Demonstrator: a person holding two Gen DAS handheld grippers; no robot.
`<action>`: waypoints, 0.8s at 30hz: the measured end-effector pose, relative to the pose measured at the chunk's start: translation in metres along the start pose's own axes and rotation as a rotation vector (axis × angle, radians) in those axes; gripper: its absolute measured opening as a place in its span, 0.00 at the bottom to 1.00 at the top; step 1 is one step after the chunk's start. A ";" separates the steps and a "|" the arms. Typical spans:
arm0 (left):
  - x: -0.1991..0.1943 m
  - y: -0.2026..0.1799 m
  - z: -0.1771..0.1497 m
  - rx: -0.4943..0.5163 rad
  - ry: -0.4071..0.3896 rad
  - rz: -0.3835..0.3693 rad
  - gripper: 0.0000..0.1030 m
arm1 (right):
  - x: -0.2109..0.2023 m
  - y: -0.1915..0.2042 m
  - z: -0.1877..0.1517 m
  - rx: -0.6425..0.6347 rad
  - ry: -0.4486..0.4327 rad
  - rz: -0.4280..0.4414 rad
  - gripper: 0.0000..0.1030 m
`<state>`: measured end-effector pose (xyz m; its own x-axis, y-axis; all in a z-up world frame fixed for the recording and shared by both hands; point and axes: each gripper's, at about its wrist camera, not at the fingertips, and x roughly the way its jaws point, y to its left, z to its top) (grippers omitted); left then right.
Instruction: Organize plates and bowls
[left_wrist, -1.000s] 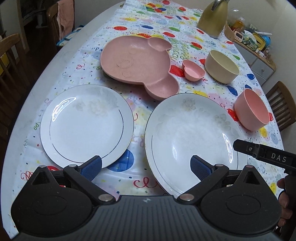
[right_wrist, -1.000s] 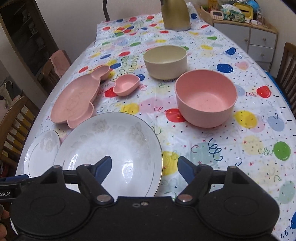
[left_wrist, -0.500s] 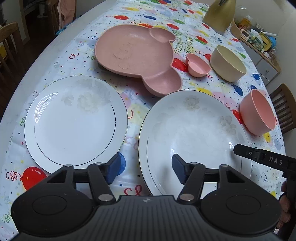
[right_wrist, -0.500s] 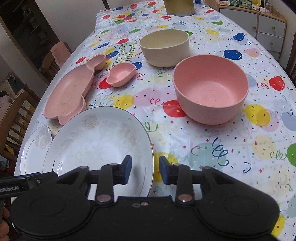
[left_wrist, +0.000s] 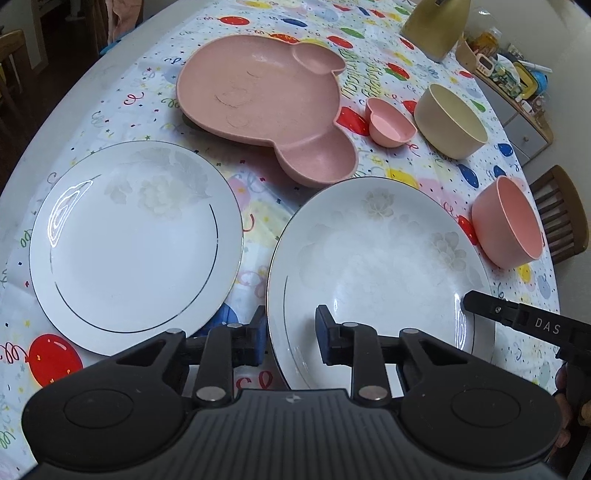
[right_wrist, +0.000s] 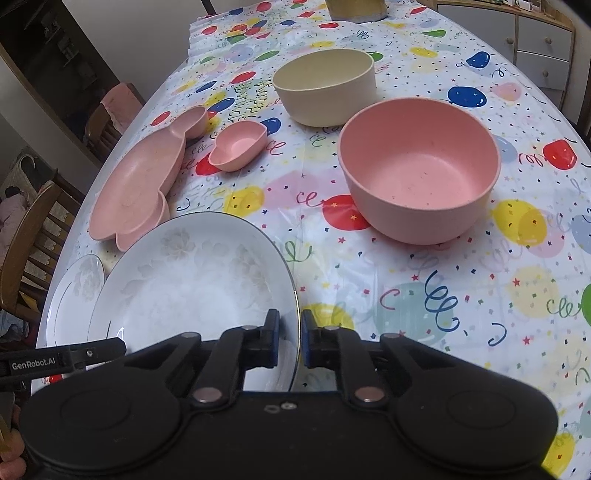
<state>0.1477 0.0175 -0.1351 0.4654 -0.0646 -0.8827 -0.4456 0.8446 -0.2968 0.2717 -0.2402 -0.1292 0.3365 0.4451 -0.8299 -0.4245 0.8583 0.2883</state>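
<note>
A deep white plate (left_wrist: 376, 266) lies on the balloon tablecloth; it also shows in the right wrist view (right_wrist: 192, 291). My left gripper (left_wrist: 290, 336) straddles its near left rim, jaws narrowed with a gap. My right gripper (right_wrist: 290, 341) is nearly shut on its near right rim. A flat white plate (left_wrist: 133, 243) lies to the left. Behind are a pink pig-shaped divided plate (left_wrist: 266, 103), a small pink heart dish (left_wrist: 389, 123), a cream bowl (left_wrist: 448, 122) and a pink bowl (right_wrist: 417, 170).
A gold object (left_wrist: 434, 26) stands at the far end of the table. A sideboard (right_wrist: 535, 48) with clutter is at the right. Wooden chairs (left_wrist: 561, 214) stand around the table. The table's left edge (left_wrist: 48, 122) curves close to the flat plate.
Both grippers moved forward and lower toward the deep plate and their jaws closed in, the left over its left rim, the right onto its right rim.
</note>
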 end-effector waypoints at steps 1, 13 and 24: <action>-0.001 0.000 -0.001 0.005 0.004 -0.004 0.25 | -0.001 0.000 0.000 0.005 0.000 -0.001 0.10; -0.015 -0.053 -0.022 0.167 0.021 -0.112 0.25 | -0.049 -0.022 -0.029 0.036 -0.062 -0.047 0.09; 0.001 -0.135 -0.051 0.392 0.080 -0.191 0.25 | -0.115 -0.078 -0.080 0.162 -0.135 -0.154 0.08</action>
<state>0.1689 -0.1237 -0.1148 0.4439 -0.2674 -0.8552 -0.0261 0.9502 -0.3106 0.1987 -0.3787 -0.0943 0.5005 0.3266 -0.8018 -0.2227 0.9435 0.2453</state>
